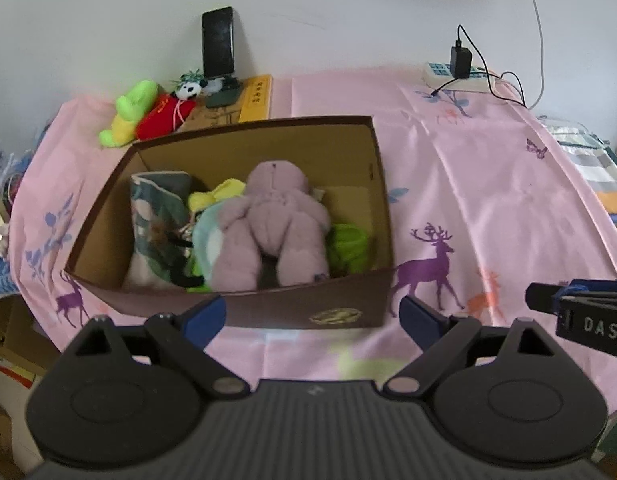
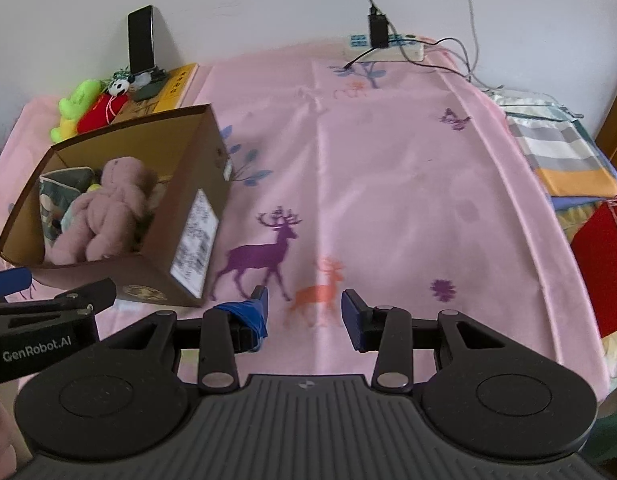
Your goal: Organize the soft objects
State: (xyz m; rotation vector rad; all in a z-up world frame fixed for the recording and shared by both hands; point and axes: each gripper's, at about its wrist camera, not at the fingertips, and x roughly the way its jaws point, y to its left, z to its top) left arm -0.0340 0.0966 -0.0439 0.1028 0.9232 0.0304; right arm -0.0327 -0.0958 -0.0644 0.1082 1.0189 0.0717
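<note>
A home, likely a bedroom. A pink cloth (image 2: 388, 184) printed with deer and flowers covers the surface filling the middle of the frame. At upper left, plush toys (image 1: 148, 114) lie by the white wall (image 1: 348, 8); a power strip (image 2: 382, 46) sits at top, folded bedding (image 2: 556, 148) at right.

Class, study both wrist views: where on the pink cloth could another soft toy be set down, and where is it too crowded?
Free: the pink cloth right of the cardboard box, up to the power strip. Crowded: inside the box, around the pink teddy, and behind it, where the green plush, panda toy and phone cluster.
</note>
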